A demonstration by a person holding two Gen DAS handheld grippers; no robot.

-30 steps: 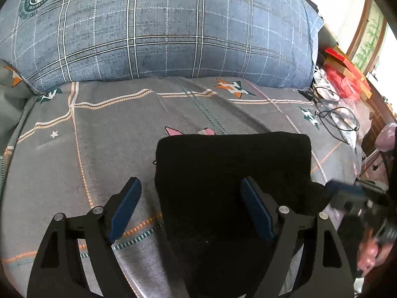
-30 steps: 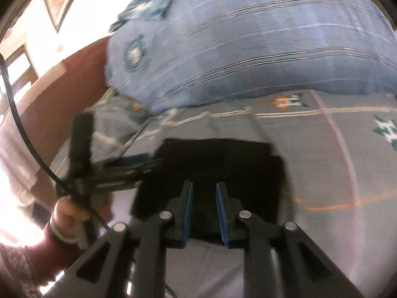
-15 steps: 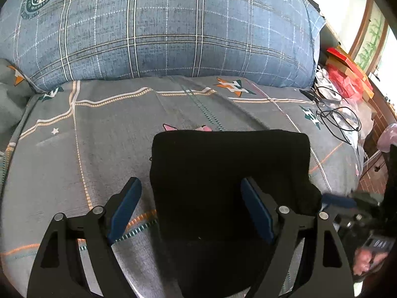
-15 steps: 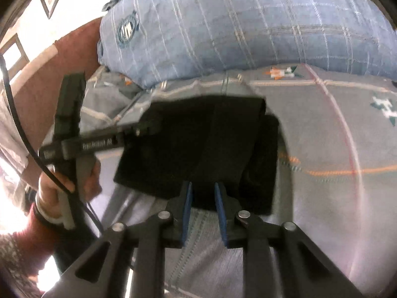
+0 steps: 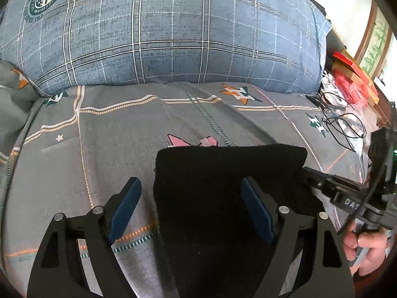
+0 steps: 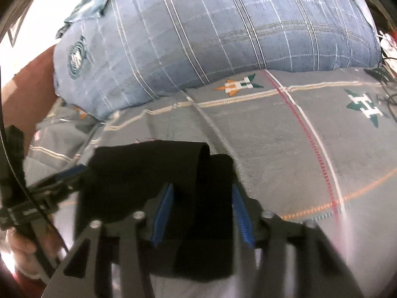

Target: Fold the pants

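The black pants [image 5: 223, 173] lie folded into a compact rectangle on the grey patterned bed sheet [image 5: 119, 136], at the centre of the left wrist view and running down to 6 o'clock. A big blue plaid pillow [image 5: 173, 37] fills the view from 10 to 1 o'clock behind them. The left tool [image 5: 189, 182] hangs over the near part of the pants with its jaws wide. Its left pad is above the bare sheet at 7 o'clock of the garment and its right pad above the black cloth, and it grips nothing. The right tool [image 6: 202, 186] comes at the pants from their 3 o'clock edge. In its own blurred view a thick fold of the pants [image 6: 148, 173] rises between its blue pads. Its jaws are closing, one pad at each flank of that fold, not visibly pinching it. In the left view a hand [image 5: 367, 248] grasps that tool's handle at 4 o'clock. Black cables [image 5: 347, 129] and red boxes [image 5: 352, 74] sit off the bed at 2 o'clock.
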